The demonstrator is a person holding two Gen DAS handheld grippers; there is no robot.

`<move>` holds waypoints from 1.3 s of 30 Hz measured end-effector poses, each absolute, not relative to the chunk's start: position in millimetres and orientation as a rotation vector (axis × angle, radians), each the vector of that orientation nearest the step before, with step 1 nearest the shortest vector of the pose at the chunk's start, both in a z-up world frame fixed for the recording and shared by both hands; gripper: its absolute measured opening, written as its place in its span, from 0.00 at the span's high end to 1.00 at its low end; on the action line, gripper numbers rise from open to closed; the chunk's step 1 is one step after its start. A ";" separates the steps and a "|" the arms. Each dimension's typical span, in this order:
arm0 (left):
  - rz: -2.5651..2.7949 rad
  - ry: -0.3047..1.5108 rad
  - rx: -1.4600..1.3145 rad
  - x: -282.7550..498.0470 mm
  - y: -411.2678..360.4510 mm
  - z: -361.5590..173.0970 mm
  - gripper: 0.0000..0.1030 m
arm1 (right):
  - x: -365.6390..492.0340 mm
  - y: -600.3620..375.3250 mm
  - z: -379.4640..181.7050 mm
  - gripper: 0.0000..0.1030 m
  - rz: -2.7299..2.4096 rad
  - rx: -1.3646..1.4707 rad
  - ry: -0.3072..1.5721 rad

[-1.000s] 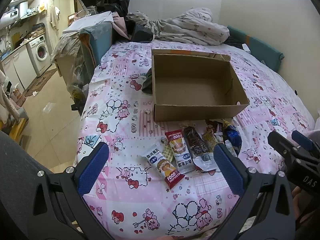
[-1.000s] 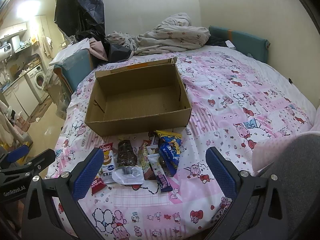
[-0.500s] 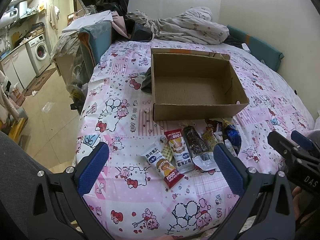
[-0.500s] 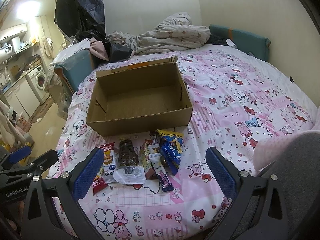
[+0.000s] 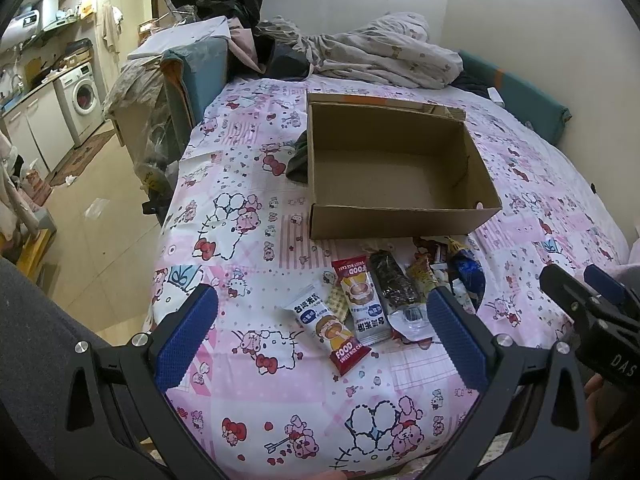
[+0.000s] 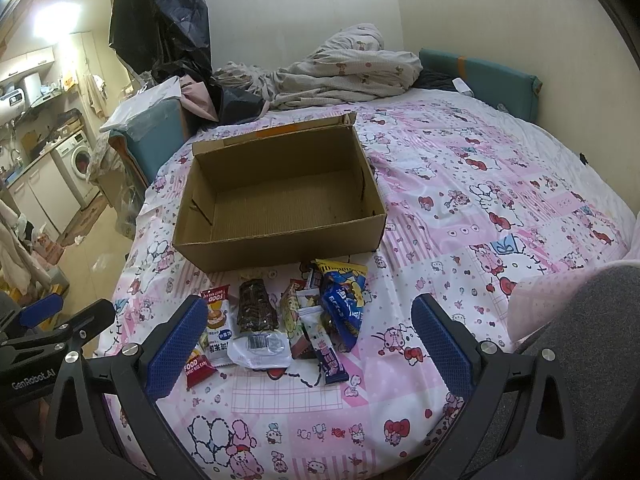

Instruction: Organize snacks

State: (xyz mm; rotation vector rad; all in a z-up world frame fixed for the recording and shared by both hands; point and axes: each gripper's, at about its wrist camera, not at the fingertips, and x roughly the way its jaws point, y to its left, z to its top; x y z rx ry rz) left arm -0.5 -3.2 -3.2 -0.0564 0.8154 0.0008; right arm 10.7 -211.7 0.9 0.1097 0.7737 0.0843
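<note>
Nothing has gone into the cardboard box point(image 6: 280, 196) yet; it sits open and bare-floored on the bed point(image 6: 500, 184), with the snacks spread in a loose row just in front of its near wall.

The left gripper point(image 5: 324, 338) hangs above the near edge of the row, its blue pads spread wide and holding nothing. Leftmost lies a red-and-white rice cake packet point(image 5: 326, 328), angled, with a second one point(image 5: 362, 300) just beside it. These two are the easiest start for that claw: they are flat and lie clear of the pile, so it should drop low, straddle one across its narrow width, and pinch near the middle so the wrapper does not fold.

Next comes a dark bar in clear wrap point(image 6: 256, 308), then a jumble of small packets that overlap; how many there are is hard to tell.

Rightmost is the blue bag point(image 6: 344, 304), partly over its neighbours. The right gripper point(image 6: 306, 344) is likewise wide apart and empty, and should lift that top bag first, so as not to drag the others.
</note>
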 end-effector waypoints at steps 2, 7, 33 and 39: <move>-0.001 0.816 -0.059 -0.7 -3.0 -3.2 0.00 | 11.0 -211.8 -0.8 0.00 0.084 0.108 0.778; -0.002 0.820 -0.059 -1.7 -1.6 -3.3 0.00 | 11.5 -212.3 -1.0 0.00 0.082 0.109 0.776; 0.000 0.827 -0.070 -0.6 0.0 -3.2 0.00 | 12.4 -211.2 -1.9 0.00 0.084 0.102 0.784; 0.002 0.826 -0.070 0.4 0.9 -2.9 0.00 | 12.4 -211.1 -1.7 0.00 0.084 0.103 0.784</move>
